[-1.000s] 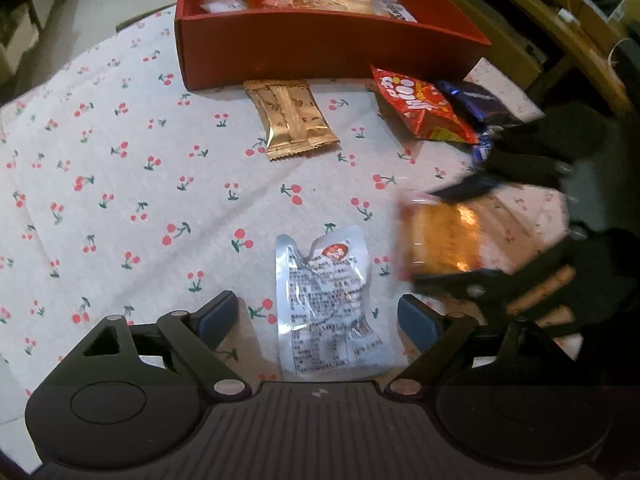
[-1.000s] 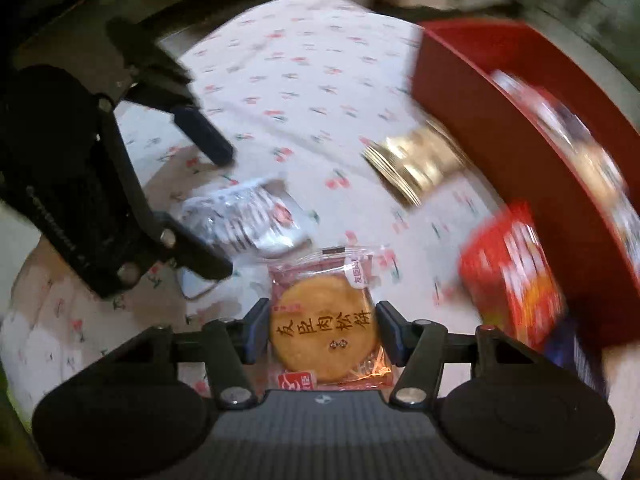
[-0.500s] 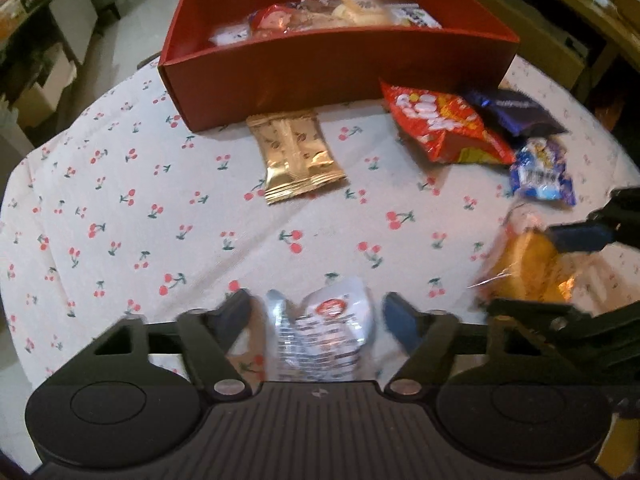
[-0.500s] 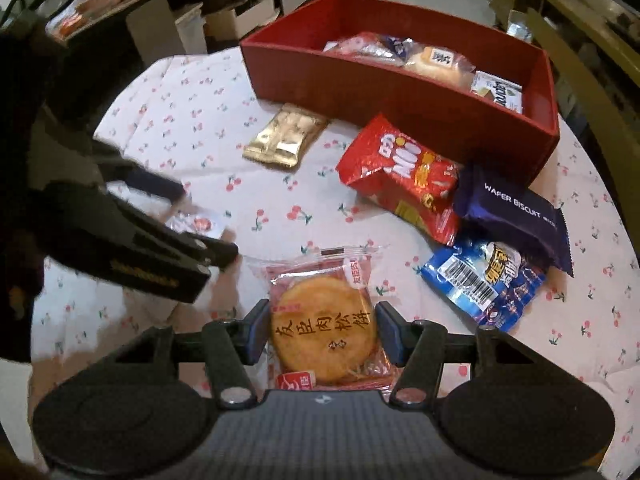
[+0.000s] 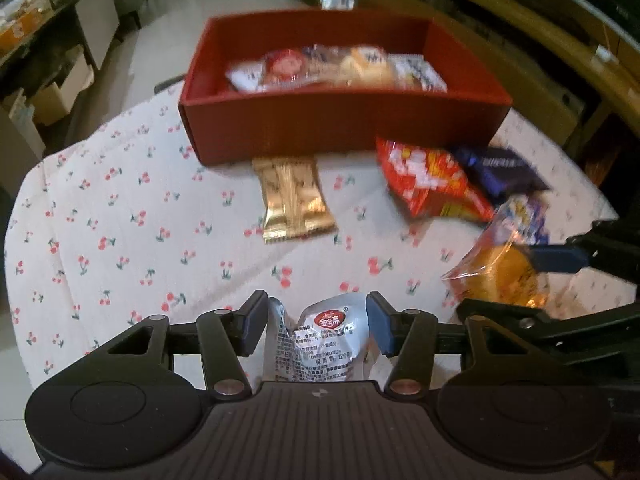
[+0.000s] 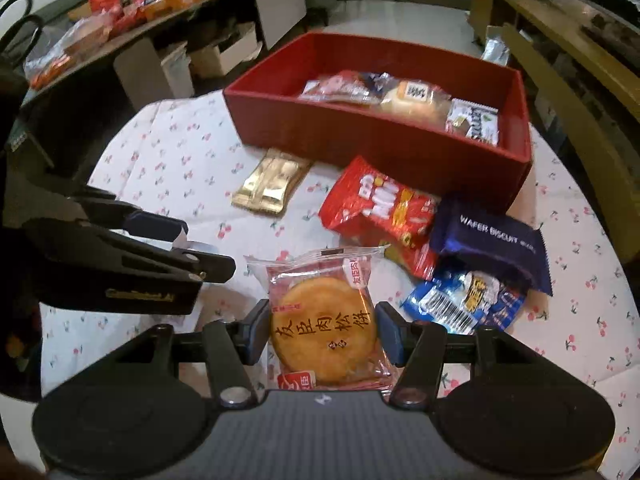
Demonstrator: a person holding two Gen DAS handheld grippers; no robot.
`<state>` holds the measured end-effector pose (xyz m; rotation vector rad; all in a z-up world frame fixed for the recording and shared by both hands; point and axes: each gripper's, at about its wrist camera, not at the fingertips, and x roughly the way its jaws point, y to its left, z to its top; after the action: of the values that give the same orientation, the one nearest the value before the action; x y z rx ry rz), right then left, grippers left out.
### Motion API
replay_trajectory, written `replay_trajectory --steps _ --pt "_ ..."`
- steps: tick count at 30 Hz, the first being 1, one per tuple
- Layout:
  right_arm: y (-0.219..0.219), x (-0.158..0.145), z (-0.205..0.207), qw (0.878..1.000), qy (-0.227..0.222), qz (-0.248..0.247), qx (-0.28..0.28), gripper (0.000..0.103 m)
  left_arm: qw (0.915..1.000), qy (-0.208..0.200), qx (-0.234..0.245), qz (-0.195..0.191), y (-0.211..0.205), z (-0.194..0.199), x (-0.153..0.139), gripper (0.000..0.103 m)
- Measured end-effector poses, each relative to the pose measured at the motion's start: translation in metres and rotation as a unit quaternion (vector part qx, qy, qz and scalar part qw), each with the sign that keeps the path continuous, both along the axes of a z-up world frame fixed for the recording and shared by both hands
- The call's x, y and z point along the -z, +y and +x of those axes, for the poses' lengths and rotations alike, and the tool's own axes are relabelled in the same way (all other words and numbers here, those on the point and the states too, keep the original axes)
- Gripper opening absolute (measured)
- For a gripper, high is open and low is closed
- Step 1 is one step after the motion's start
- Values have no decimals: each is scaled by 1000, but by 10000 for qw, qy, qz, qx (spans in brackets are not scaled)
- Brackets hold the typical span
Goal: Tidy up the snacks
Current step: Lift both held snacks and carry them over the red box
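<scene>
Left hand-held gripper (image 5: 316, 330): jaws just been closing, now pinched on silver sachet (image 5: 320, 344), crumpled between the pads, red round logo facing up, lifted clear of bench cloth. Right hand-held gripper (image 6: 322, 330): clamped on round meat-floss cake (image 6: 324, 336) in clear/pink wrapper, pads on both sides of pkt, printed characters facing cam. In left view same cake pkt at far right, held off the cloth by the other tool's blue pads.

Bench (image 6: 168, 168) under both, covered w/ white cherry-print cloth.

Just beyond right gripper, on cloth: blue pkt w/ barcode (image 6: 464, 300), partly tucked under dark purple "WAFER BISCUIT" pkt (image 6: 492, 240). Purple pkt touching red snack bag (image 6: 380, 208) on its left side; red bag overlapping it slightly.

Further out, left of red bag & apart from it: gold twin-bar pkt (image 5: 294, 200), flat on cloth, one short end just beside front wall of box, maybe touching — cannot tell.

Farthest on bench: red box (image 5: 344, 124), open top, near far edge of cloth. Inside, along one wall, a row of wrapped snacks: white/red pkts (image 6: 344, 86), yellowish bun-type pkt (image 6: 412, 102), white pkt w/ dark print (image 6: 474, 122) at right end. Rest of box floor bare.

Beyond bench, blurred: long shelf w/ assorted snack bags (image 6: 112, 12) at upper left, cardboard boxes under it, wooden furniture at right.
</scene>
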<state>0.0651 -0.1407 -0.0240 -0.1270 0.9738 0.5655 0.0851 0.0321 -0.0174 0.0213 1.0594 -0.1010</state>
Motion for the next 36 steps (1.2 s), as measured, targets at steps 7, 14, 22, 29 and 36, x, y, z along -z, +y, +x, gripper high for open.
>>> replay_trajectory --steps 7,14,22,29,36 --pt "-8 -13 4 9989 -189 245 347 61 9991 -314 10 -287 -1 0 -21 61" --pt "-11 -18 7 9977 -287 284 545 61 9981 -427 -81 -430 4 2 -28 61" --pt "-12 -22 12 9968 -350 375 605 61 9966 -533 -140 -619 5 8 -37 61" --pt "-17 -31 22 9946 -475 510 771 61 9943 -727 -144 -760 2 18 -51 61" --pt "-21 -40 36 9920 -596 615 925 61 9928 -867 -177 -807 -2 33 -61 61"
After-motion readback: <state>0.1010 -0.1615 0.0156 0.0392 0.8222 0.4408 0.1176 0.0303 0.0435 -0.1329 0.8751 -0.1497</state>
